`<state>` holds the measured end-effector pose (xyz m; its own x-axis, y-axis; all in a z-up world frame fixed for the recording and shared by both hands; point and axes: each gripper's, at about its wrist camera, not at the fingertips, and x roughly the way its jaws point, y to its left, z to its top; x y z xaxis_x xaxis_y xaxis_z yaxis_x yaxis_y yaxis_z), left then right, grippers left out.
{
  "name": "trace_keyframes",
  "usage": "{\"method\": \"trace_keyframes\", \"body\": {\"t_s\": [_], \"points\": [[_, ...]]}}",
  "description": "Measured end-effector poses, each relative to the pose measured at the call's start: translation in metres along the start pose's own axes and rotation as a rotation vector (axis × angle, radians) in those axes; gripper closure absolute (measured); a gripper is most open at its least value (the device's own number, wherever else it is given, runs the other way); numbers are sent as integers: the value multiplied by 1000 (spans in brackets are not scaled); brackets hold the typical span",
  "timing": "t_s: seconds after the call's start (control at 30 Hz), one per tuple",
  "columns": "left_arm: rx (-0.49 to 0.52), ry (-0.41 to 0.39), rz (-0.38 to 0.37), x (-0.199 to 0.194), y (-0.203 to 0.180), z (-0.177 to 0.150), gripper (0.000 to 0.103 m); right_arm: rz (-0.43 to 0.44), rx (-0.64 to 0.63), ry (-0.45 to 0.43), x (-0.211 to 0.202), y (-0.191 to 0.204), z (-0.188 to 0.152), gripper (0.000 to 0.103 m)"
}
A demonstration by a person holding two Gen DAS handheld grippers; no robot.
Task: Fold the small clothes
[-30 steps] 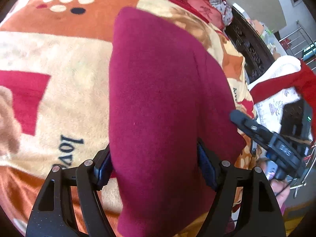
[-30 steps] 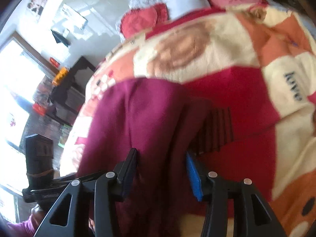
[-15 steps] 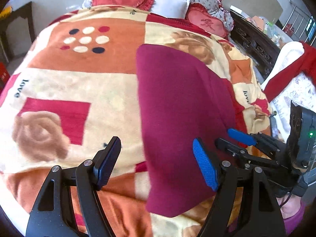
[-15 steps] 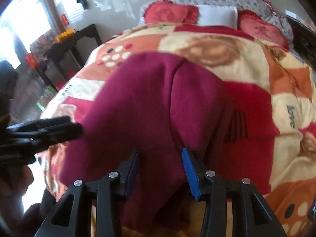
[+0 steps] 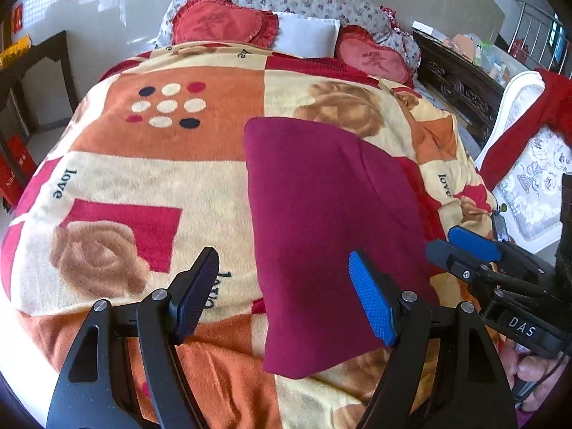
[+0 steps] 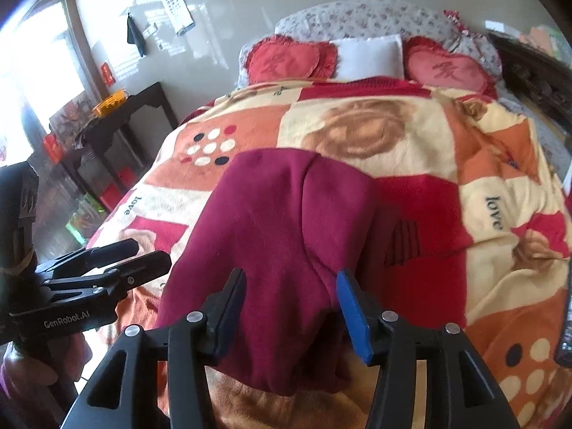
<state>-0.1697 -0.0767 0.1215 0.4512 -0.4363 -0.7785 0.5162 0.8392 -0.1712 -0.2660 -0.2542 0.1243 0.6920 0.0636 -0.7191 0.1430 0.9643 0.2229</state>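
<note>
We start with the bed [image 5: 107,164], covered by a patchwork blanket [image 5: 200,186] in orange, cream and red, with heart-shaped cushions [image 5: 221,23] at the head. On the blanket, toward its near right part, lies the maroon garment [image 5: 329,221], our small piece of clothing, already brought into a compact upright rectangle with a layer lapped over along its right side; we judge the main folds done, though the lower edge near us looks rounded and a little uneven in the right wrist view, so a last tidy fold or a smoothing may be left. No other garment waiting on the bed is visible to us. Our left gripper [image 5: 284,293] hangs above the garment's near left corner with its jaws standing wide apart, gripping nothing. Our right gripper [image 6: 291,304] hovers over the near edge, its jaws opening; cloth shows between them, but the pads do not seem to press on it.
</note>
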Motion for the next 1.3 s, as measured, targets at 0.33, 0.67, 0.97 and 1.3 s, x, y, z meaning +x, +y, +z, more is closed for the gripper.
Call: {"method": "trace_keyframes", "body": {"t_s": [0.33, 0.67, 0.97, 1.3], "points": [[43, -82, 67, -22, -9, 0, 27, -74, 9, -51, -13, 15, 5, 34], [59, -121, 98, -28, -13, 1, 27, -99, 11, -76, -20, 20, 6, 33], [51, -121, 103, -25, -12, 3, 27, -113, 18, -64, -14, 16, 8, 32], [48, -103, 102, -15, -11, 4, 27, -108, 20, -50, -8, 16, 7, 32]]}}
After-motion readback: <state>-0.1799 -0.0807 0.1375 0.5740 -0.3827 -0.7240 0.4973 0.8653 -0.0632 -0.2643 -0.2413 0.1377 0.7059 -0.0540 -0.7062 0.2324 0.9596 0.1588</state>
